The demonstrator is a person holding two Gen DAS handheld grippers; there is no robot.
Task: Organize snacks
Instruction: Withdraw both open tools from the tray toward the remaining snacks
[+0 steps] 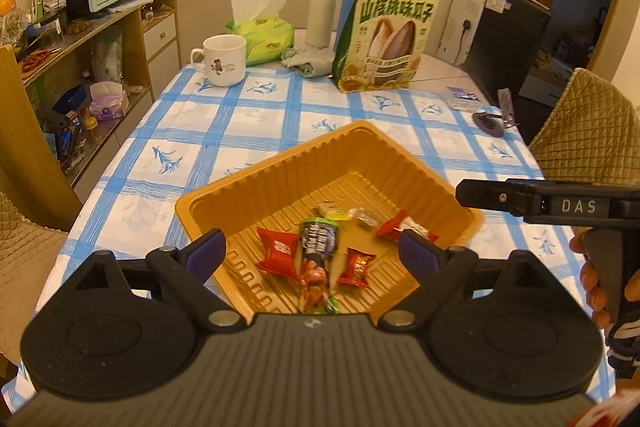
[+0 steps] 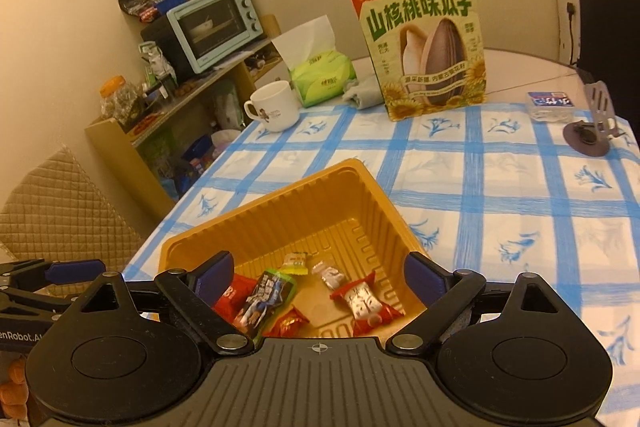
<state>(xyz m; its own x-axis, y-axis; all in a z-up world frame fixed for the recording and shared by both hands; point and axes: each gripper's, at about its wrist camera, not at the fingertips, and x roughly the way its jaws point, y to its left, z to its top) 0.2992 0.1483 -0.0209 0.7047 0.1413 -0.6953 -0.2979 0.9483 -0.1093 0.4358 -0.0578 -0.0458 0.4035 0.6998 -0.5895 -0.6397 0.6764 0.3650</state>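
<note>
Nearest the lens in both wrist views are the tool housings; left tool (image 1: 312, 251) and right tool (image 2: 318, 277) each have fingers spread wide w/ nothing between them, both hanging over the near corner of the orange tray (image 1: 280, 171). Snacks are already in the tray: a red square packet (image 1: 279, 253), a long dark-wrapped bar (image 1: 319, 241), a small red-orange candy (image 1: 357, 265), a red-and-white twist candy (image 1: 406, 229), a clear-wrapped sweet (image 1: 366, 217) and a yellow-green one (image 1: 331, 209). From the right wrist view the red-and-white candy (image 2: 364, 301) lies just ahead of the right tool, slightly toward its right finger; the dark bar (image 2: 266, 297) sits close to its left finger, overlapping the red packet's edge. No loose snack shows on the tabletop (image 1: 180, 131) near the tray, so the task looks close to done, or the step is tidying what's inside; can't tell which. If tidying: come down straight, keep fingers wide till they straddle one wrapper only, pinch the body not the twisted ends, and stay off the ribbed tray wall, since thin plastic will prob. skid on the cloth. One tool could steady the rim while the other picks. Big sunflower-seed bag (image 1: 386, 35) stands upright well beyond the tray, w/ a mug (image 1: 222, 59) and tissue pack (image 1: 262, 35) further left; right tool's body (image 1: 548, 205) shows at the left view's edge, beside the tray, apart from it.
</note>
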